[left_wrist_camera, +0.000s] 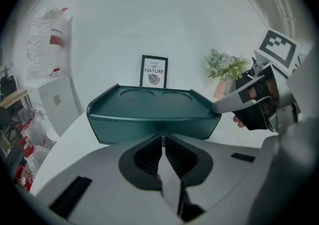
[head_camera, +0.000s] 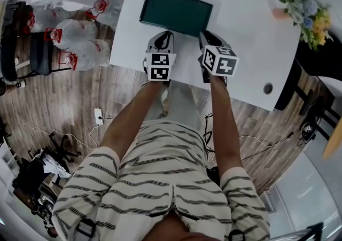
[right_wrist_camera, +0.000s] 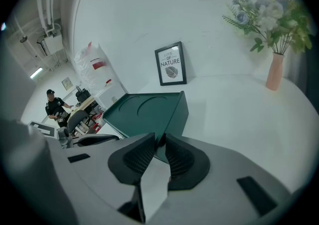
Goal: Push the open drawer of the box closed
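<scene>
Nearest to me are my striped shirt [head_camera: 160,181] and my two bare forearms reaching out over the wooden floor [head_camera: 80,101] to the front edge of the white surface [head_camera: 240,31]. My left gripper [head_camera: 164,34] has its jaws pressed together with nothing between them, and in the left gripper view [left_wrist_camera: 162,136] their tips sit against the middle of the front face of the dark green box [left_wrist_camera: 154,116]. My right gripper [head_camera: 206,36] is just beside it. Its jaws [right_wrist_camera: 160,139] are drawn in to a thin slit, hold nothing, and point at the box's front right corner [right_wrist_camera: 149,112]. From the left gripper view, the right gripper's pale jaw tip [left_wrist_camera: 234,103] touches that same corner.

The box [head_camera: 176,11] sits near the front of the surface, with a tray-like top and two round recesses in it. Its front reads as one flush panel under the top's lip, and I cannot make out a drawer seam.

Behind the box a small framed print [left_wrist_camera: 153,71] stands against the wall, and to its right is a pink vase of flowers [right_wrist_camera: 271,24]. Off to the left, clear plastic bags [head_camera: 80,31] lie on the floor.
</scene>
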The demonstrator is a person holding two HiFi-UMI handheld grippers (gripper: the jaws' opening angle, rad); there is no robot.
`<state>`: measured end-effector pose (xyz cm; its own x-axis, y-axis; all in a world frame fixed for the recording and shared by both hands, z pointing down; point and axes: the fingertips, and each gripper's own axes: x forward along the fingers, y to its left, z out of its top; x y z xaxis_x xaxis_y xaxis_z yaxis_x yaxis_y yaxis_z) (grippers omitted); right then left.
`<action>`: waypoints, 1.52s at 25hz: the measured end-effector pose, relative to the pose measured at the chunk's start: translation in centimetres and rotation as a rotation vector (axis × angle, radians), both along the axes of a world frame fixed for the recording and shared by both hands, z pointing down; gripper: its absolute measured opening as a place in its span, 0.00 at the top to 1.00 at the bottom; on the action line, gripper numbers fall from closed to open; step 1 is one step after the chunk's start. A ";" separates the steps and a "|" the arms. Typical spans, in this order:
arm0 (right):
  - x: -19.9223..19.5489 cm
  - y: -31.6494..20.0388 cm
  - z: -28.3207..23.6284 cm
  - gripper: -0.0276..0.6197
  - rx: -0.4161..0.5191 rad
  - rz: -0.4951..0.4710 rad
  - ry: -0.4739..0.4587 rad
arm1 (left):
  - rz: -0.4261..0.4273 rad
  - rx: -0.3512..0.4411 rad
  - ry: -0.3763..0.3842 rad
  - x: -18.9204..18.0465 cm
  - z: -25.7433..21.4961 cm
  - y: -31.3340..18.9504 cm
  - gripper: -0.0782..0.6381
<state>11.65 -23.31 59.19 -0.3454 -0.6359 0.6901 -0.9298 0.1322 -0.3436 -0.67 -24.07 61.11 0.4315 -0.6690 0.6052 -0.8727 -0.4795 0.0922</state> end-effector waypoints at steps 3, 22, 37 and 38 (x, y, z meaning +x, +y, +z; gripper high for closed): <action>0.0 -0.1 0.0 0.83 0.001 0.000 0.001 | 0.000 0.015 0.000 -0.1 -0.6 0.1 0.89; 0.4 -0.3 -0.5 0.83 0.006 0.070 -0.019 | 0.027 0.068 0.024 -1.0 -6.0 3.7 0.89; -1.5 3.4 -7.2 0.84 0.165 0.090 -0.070 | 0.059 0.170 0.027 -3.2 -11.4 6.0 0.89; -1.7 3.8 -7.8 0.84 0.179 0.089 -0.075 | 0.063 0.179 0.030 -3.1 -11.8 6.2 0.89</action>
